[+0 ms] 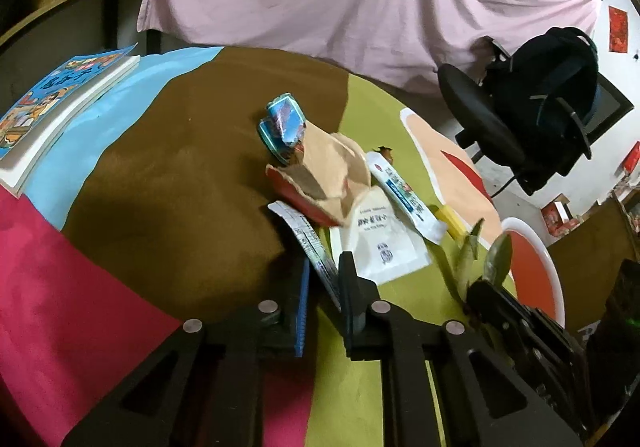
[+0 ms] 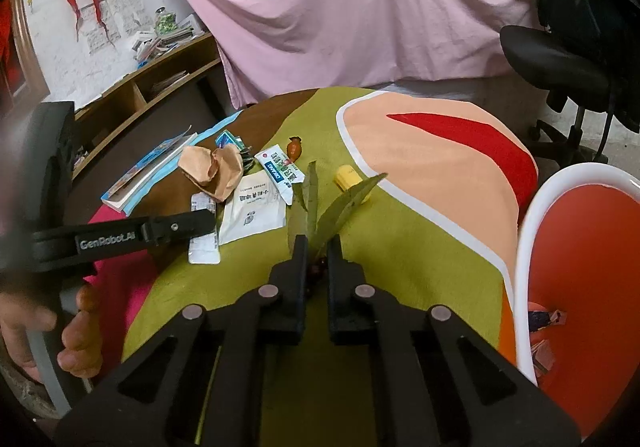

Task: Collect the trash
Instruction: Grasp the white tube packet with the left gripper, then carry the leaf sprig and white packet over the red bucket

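1. Green leaves [image 2: 320, 203] sit clamped in the right gripper [image 2: 318, 247], stems pinched between its jaws, over the cloth [image 2: 400, 247].
2. Left gripper [image 1: 322, 275]: jaws apart, a white strip [image 1: 308, 243] between them, grip unclear.
3. Trash ahead: paper sachet [image 2: 256, 207], toothpaste tube [image 2: 280, 167], crumpled bag [image 2: 212, 167], yellow piece [image 2: 348, 177].
4. Orange bin [image 2: 524, 247] at right, w/ wrappers [image 2: 544, 319] inside.

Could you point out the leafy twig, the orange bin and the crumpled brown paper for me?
leafy twig [image 2: 344, 203]: right wrist view, on the long leaf blade.
orange bin [image 2: 524, 247]: right wrist view, on its white rim.
crumpled brown paper [image 1: 332, 167]: left wrist view, on its creased middle.
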Demonstrator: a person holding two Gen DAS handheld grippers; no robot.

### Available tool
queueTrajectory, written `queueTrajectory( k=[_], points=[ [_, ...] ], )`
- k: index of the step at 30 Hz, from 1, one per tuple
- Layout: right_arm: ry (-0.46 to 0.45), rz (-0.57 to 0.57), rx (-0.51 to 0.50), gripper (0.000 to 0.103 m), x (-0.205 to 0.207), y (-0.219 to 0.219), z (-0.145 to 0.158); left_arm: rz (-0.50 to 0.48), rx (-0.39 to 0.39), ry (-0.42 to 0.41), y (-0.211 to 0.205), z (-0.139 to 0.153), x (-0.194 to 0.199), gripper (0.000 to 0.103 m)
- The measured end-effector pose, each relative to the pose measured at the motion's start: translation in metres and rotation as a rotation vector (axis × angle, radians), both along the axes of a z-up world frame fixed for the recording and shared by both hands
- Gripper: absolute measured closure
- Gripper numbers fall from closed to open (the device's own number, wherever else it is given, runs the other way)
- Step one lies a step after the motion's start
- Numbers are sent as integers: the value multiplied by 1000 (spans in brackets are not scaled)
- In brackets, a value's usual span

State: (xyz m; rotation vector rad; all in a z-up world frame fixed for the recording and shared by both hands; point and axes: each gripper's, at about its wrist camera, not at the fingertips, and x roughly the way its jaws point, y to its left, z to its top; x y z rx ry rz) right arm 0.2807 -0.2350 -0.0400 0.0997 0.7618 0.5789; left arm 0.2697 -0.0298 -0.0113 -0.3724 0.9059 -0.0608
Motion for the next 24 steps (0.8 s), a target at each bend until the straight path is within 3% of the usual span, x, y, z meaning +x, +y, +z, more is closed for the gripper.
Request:
queueTrajectory(
  k=[7, 16, 24],
  points=[
    [-79, 8, 1, 69, -17, 1, 9, -59, 46, -110, -15, 13, -31, 101],
    [-216, -34, 53, 69, -41, -13, 27, -106, 134, -269, -41, 36, -61, 101],
    [-499, -110, 68, 69, -86, -30, 60, -186, 212, -483, -69, 70, -87, 101]
  ],
)
